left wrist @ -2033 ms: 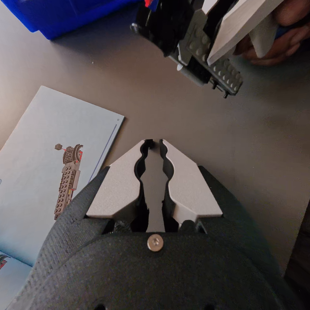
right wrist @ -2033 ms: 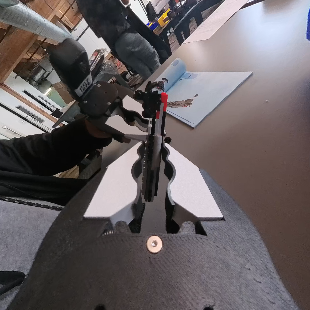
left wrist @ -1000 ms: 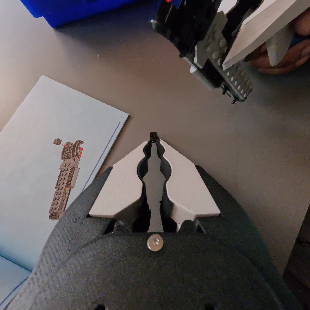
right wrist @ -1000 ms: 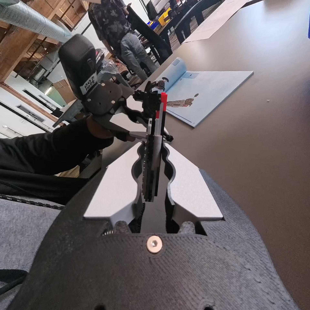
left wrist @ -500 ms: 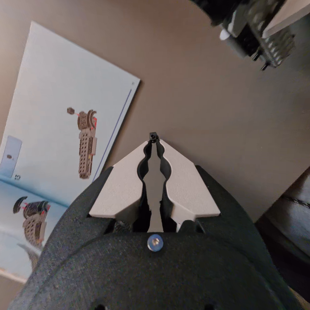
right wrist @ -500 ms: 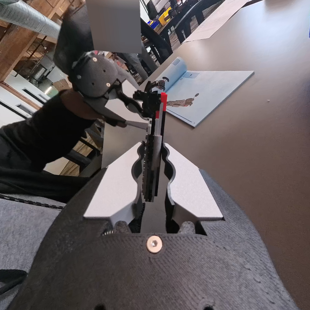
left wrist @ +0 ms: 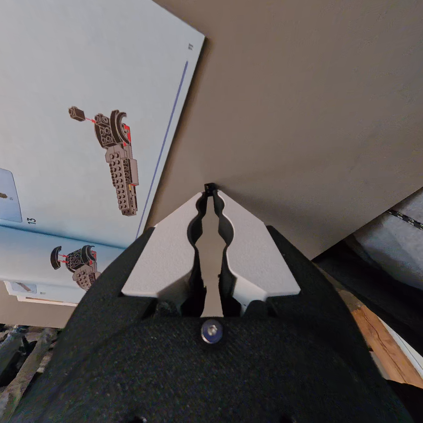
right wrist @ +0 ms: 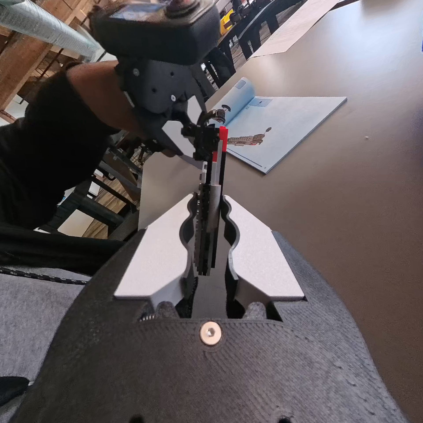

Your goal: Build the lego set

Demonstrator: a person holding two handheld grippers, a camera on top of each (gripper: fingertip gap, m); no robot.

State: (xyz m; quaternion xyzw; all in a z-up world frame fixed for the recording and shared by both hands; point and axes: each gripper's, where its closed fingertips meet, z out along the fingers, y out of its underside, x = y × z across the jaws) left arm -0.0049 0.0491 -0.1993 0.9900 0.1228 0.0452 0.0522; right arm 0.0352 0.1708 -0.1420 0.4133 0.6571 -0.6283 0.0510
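**Inspector A:** Left wrist view first. We record the left gripper with its fingertips pinched on a small black piece, which stands just proud of the tips. Below it lie the brown table and, to the left, the open instruction booklet, whose page shows a small block going onto the dark upper end of a long grey build. The assembly does not appear in this view.

**Inspector B:** Agreed. In the right wrist view, we find the right gripper clamped on the lego assembly, a long grey and black stack held edge-on, running out past the fingertips to a black cluster and a red tip. The left gripper appears beyond it, above and to the left, its fingers reaching down close to that black cluster. We cannot tell whether they touch it. The booklet lies flat on the table, well apart from the build.

**Inspector A:** Our judgement: the step in hand is fitting the small piece to the assembly's dark end.

**Inspector B:** The next move calls for squaring the piece to the studs, pressing it home while the right grip resists, then releasing.
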